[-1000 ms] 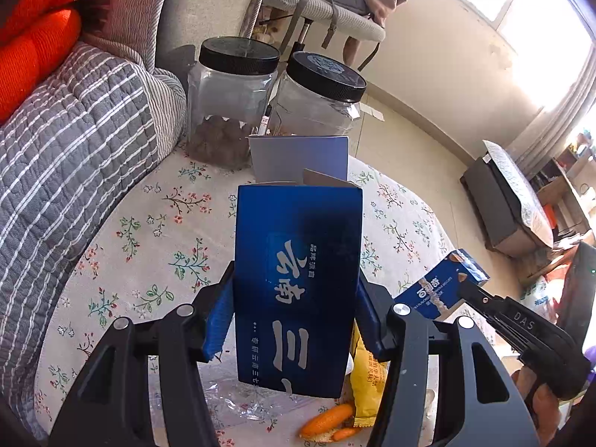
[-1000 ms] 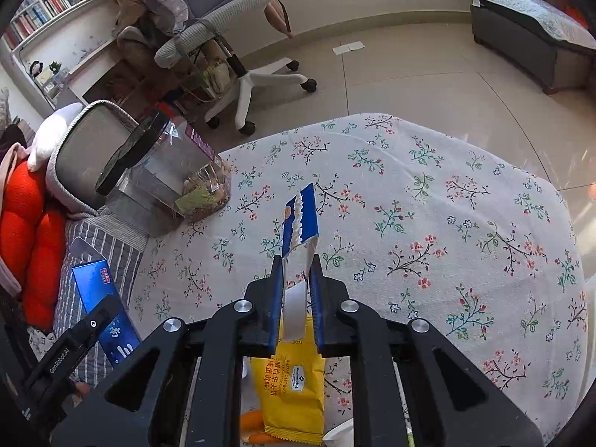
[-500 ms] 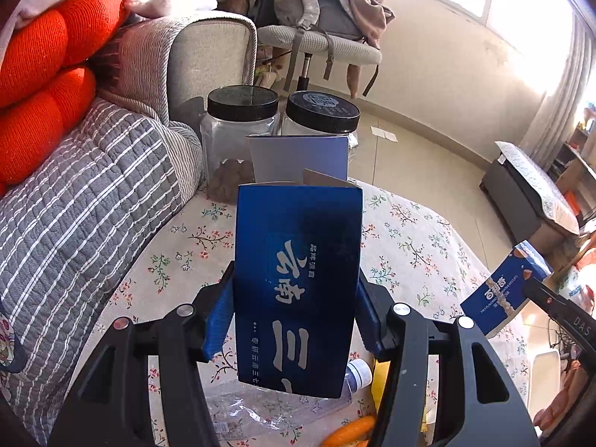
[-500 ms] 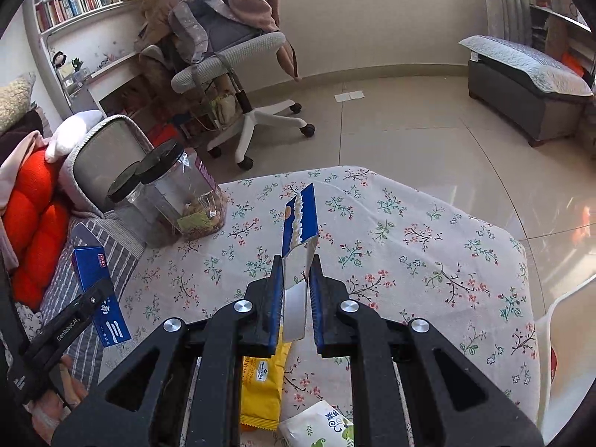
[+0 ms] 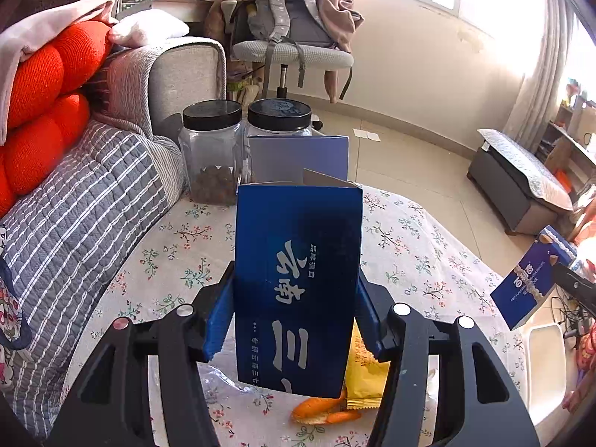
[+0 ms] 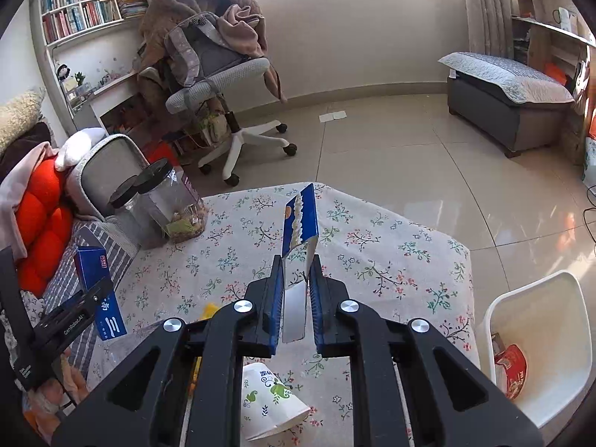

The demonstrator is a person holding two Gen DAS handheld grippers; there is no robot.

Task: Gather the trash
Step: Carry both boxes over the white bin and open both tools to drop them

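Observation:
My left gripper [image 5: 294, 320] is shut on a dark blue carton [image 5: 298, 283] with white characters, held upright above the floral table; it also shows in the right wrist view [image 6: 98, 294]. My right gripper [image 6: 296, 309] is shut on a flattened blue and white snack box [image 6: 300, 219], seen too in the left wrist view [image 5: 530, 287]. On the table lie a yellow snack packet [image 5: 367, 380], orange peel [image 5: 324, 409], a clear plastic bottle [image 5: 223, 383] and a tipped paper cup [image 6: 270, 406]. A white bin [image 6: 540, 339] stands at the table's right with a red wrapper [image 6: 512, 368] inside.
Two clear jars with black lids [image 5: 212, 149] [image 5: 279, 123] stand at the table's far edge by a sofa with a striped grey cover [image 5: 74, 219] and orange cushions [image 5: 41, 104]. An office chair [image 6: 223, 85] and a grey ottoman [image 6: 510, 97] stand on the tiled floor.
Both grippers have risen and tilted up with their boxes still held. More of the room shows, and the white bin has come into the right wrist view.

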